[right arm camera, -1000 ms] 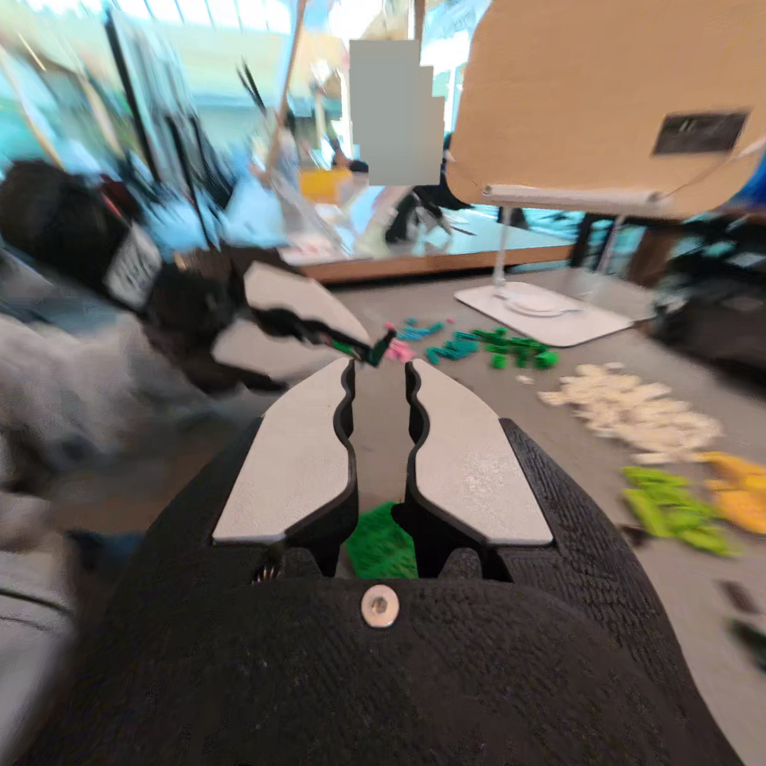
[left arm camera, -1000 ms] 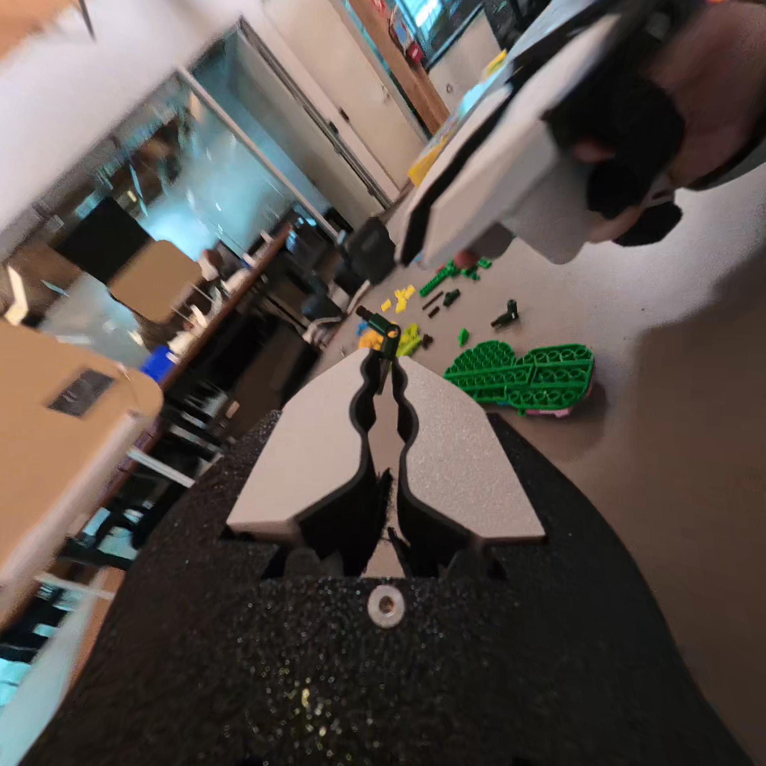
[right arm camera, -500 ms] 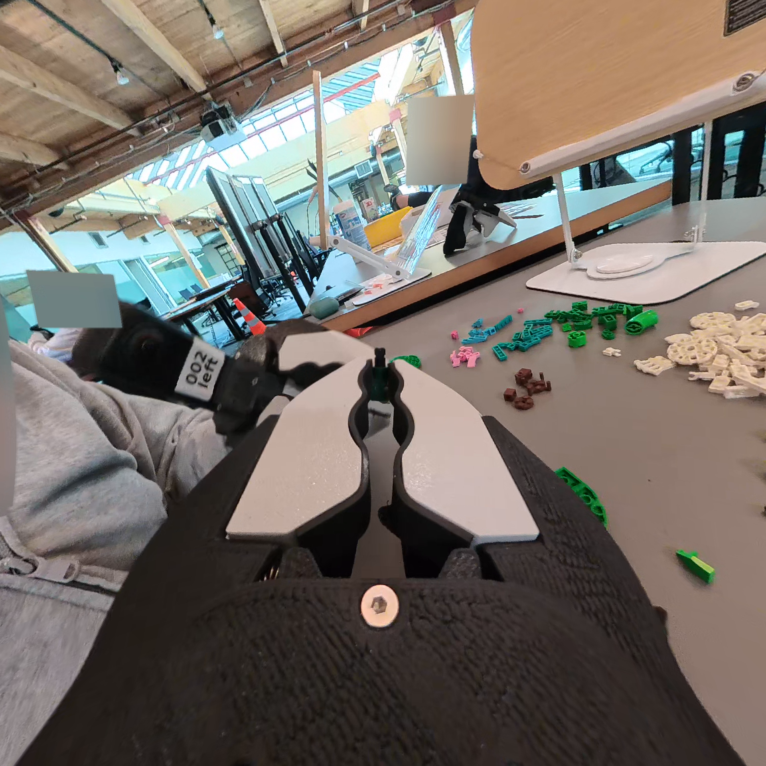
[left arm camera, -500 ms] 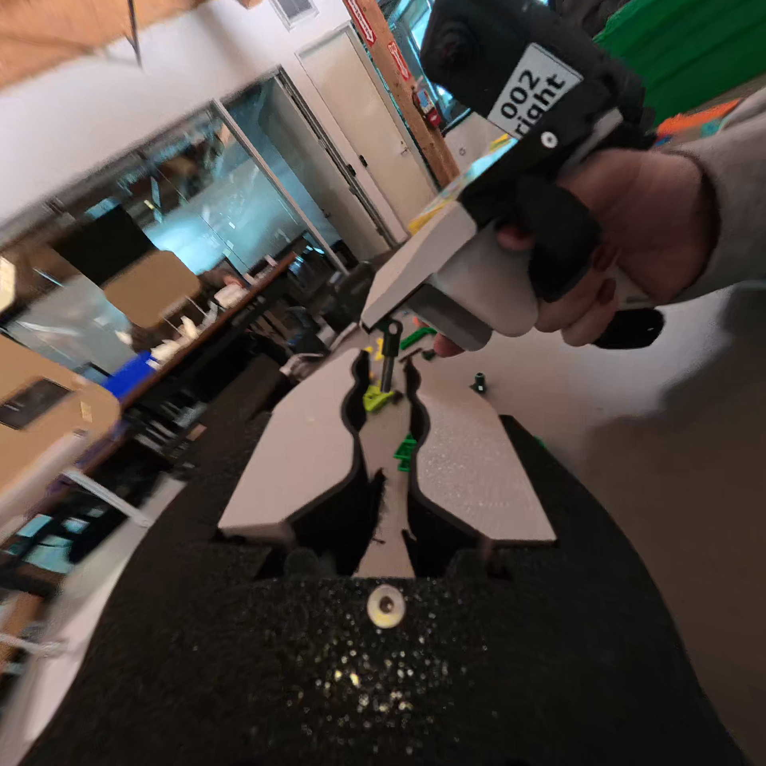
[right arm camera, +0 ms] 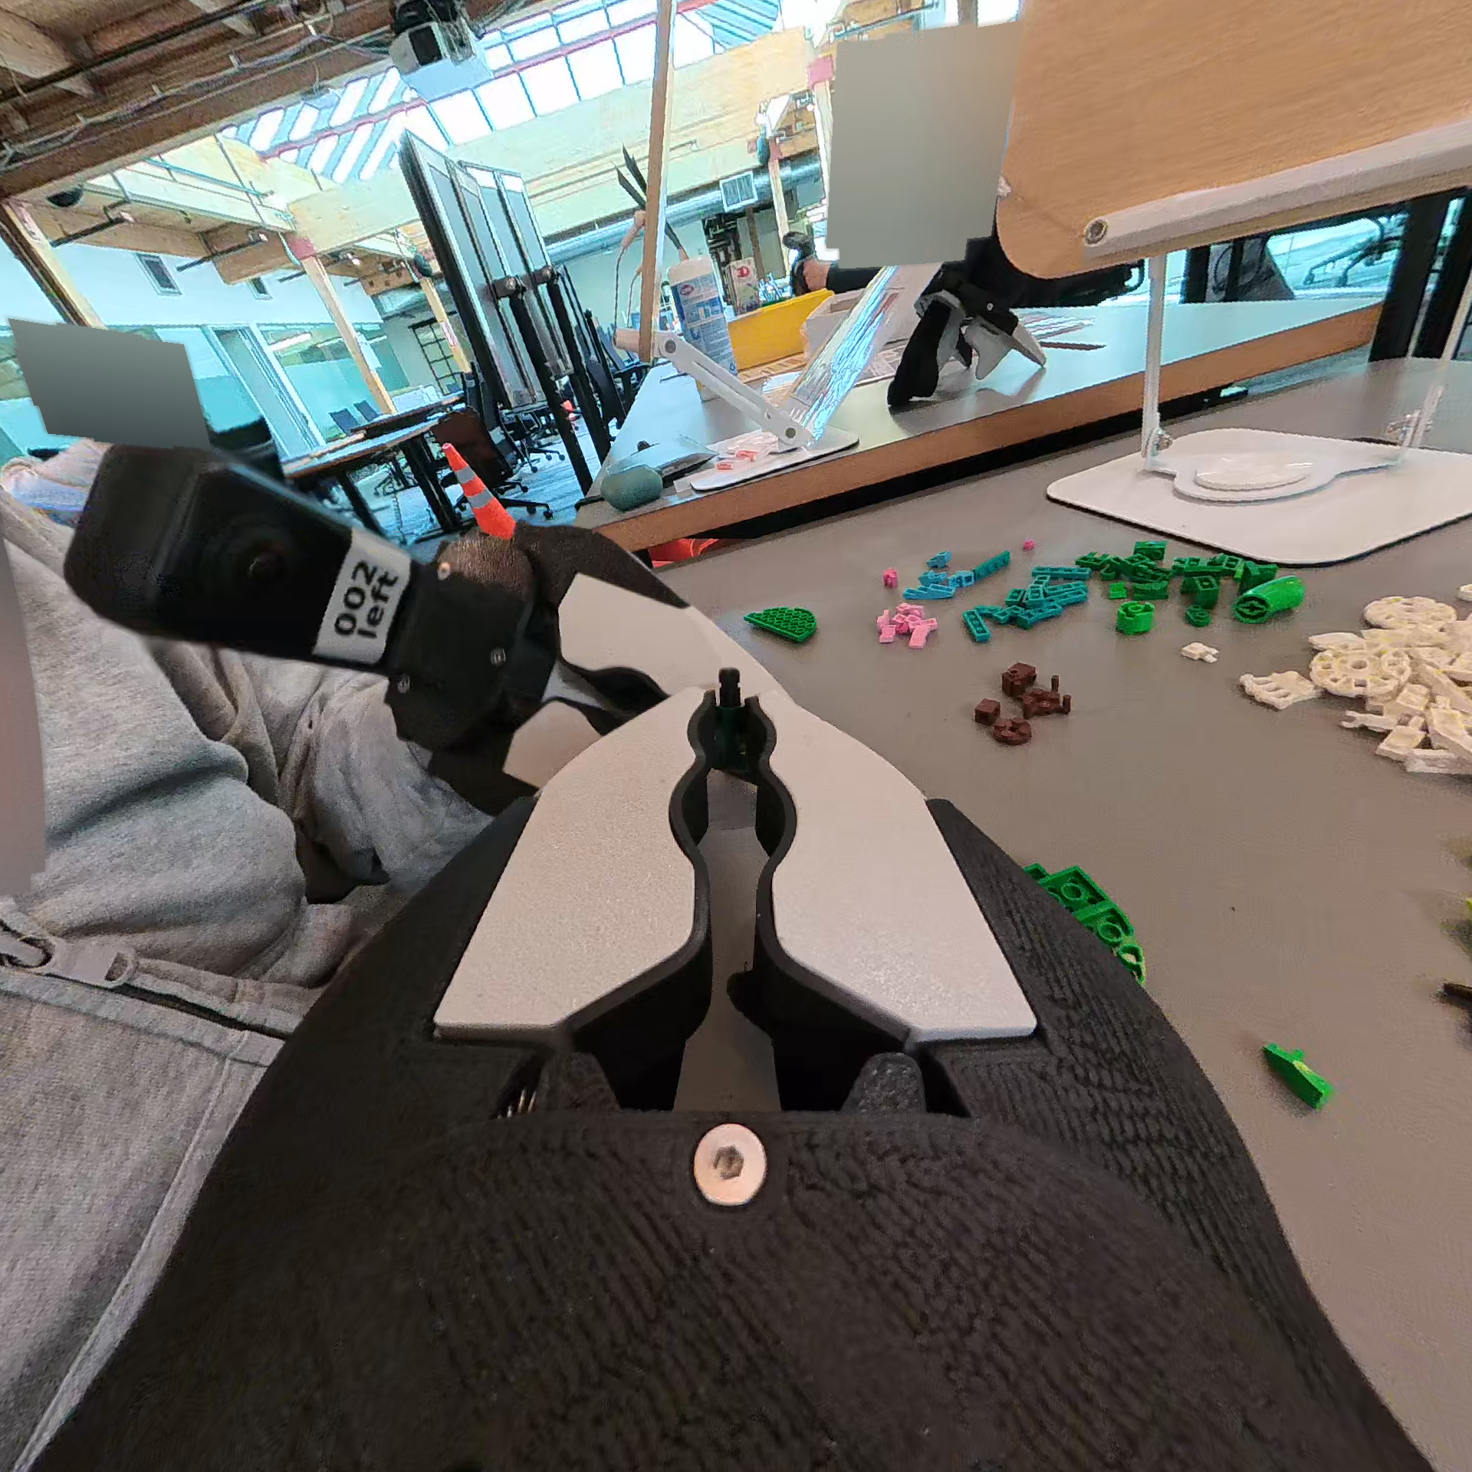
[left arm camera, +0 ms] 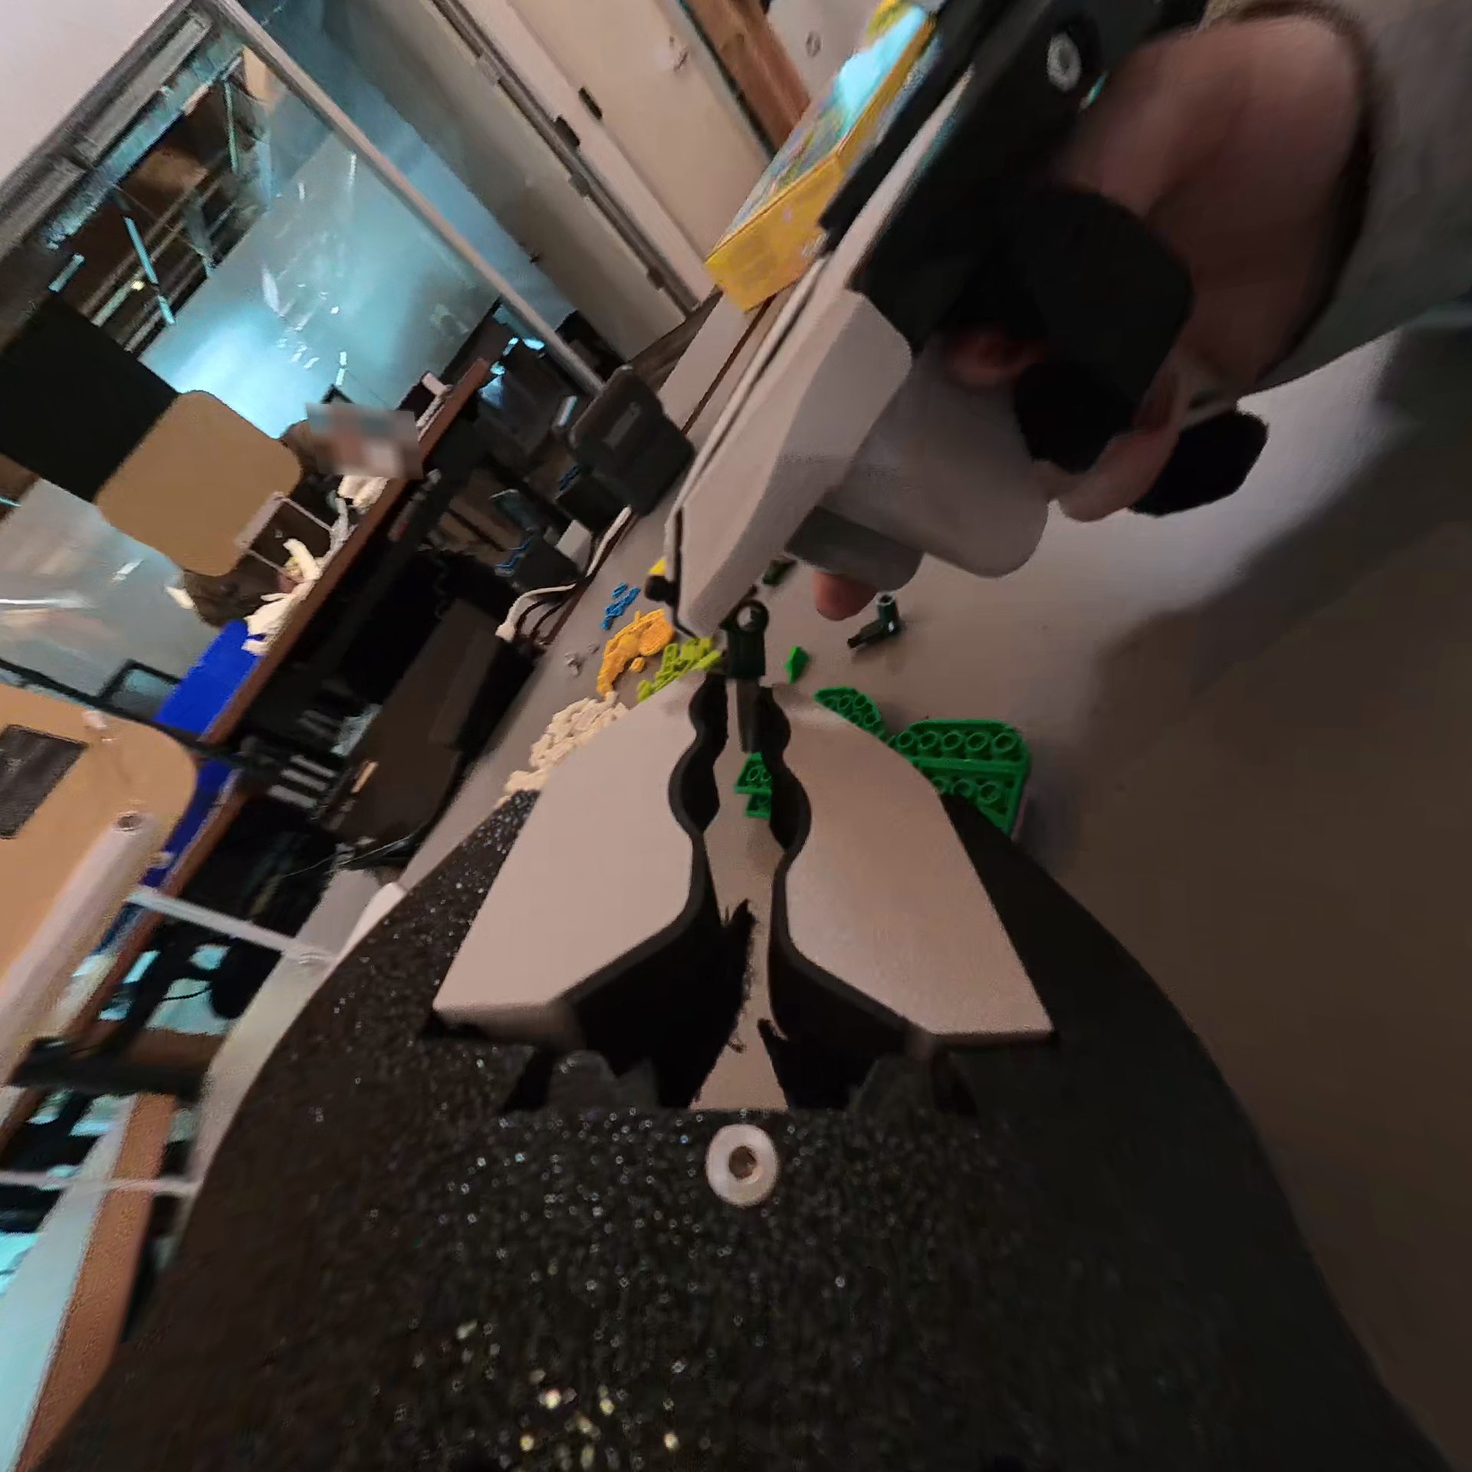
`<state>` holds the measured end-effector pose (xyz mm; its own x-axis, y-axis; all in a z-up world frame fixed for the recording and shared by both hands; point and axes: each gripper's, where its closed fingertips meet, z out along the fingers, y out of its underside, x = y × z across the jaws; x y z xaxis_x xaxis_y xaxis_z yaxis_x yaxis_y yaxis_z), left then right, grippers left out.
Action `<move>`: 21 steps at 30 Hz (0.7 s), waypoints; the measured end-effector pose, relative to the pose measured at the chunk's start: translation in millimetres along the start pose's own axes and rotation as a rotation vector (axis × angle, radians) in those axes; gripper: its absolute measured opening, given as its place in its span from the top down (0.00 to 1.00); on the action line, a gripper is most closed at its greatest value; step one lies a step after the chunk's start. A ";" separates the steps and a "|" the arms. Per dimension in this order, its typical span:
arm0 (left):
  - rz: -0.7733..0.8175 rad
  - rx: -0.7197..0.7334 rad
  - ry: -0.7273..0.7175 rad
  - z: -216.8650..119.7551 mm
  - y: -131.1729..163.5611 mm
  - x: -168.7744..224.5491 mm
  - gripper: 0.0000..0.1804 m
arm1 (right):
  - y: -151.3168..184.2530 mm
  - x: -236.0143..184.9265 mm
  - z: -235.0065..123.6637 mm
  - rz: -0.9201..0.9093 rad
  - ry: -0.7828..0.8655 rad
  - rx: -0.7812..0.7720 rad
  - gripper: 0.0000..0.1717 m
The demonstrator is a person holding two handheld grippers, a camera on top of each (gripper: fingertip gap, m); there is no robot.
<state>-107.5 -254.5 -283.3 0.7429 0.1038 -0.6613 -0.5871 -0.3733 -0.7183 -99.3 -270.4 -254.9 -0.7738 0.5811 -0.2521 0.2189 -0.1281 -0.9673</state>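
A small dark green connector with a black pin [left arm camera: 749, 653] hangs above the grey table [right arm camera: 1195, 836] between the two grippers. My right gripper [right arm camera: 729, 705] is shut on the connector's green body [right arm camera: 726, 729], and the black pin [right arm camera: 727, 681] sticks out past its tips. My left gripper [left arm camera: 741, 701] is closed on the connector's black stem from below, with the ring end just above its tips. In the left wrist view the right gripper [left arm camera: 685, 613] comes in from above. In the right wrist view the left gripper's fingers [right arm camera: 613, 613] reach in from the left.
Green plates [left arm camera: 964, 765] lie under the grippers, and another [right arm camera: 784, 621] lies farther off. Piles of teal-green [right arm camera: 1035, 597], pink [right arm camera: 904, 621], brown [right arm camera: 1023, 701], white [right arm camera: 1402, 685] and yellow [left arm camera: 637, 645] pieces cover the table. A white stand base [right arm camera: 1242, 494] is at the back right. A grey sleeve [right arm camera: 159, 796] is on the left. Less than 4 cm separates the two grippers' tips.
A second ago my left gripper held the connector alone. Then my right gripper shut on it and the left one opened. Now the left one has closed on it again.
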 end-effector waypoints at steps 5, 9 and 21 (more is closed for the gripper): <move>0.075 -0.032 -0.095 4.5 1.6 -4.3 0.98 | -2.6 -1.3 1.1 0.002 0.003 0.035 0.96; 0.062 -0.033 -0.104 4.9 0.2 -6.0 0.98 | 1.5 1.4 3.7 -0.035 0.036 0.017 0.91; -0.358 0.057 0.039 -1.0 2.7 -11.5 0.88 | -33.4 19.1 -18.4 -0.674 0.450 0.157 0.96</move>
<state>-117.3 -257.7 -277.5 0.9158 0.1832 -0.3573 -0.3032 -0.2678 -0.9145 -110.5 -240.2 -227.0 -0.3896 0.8356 0.3872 -0.3190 0.2720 -0.9079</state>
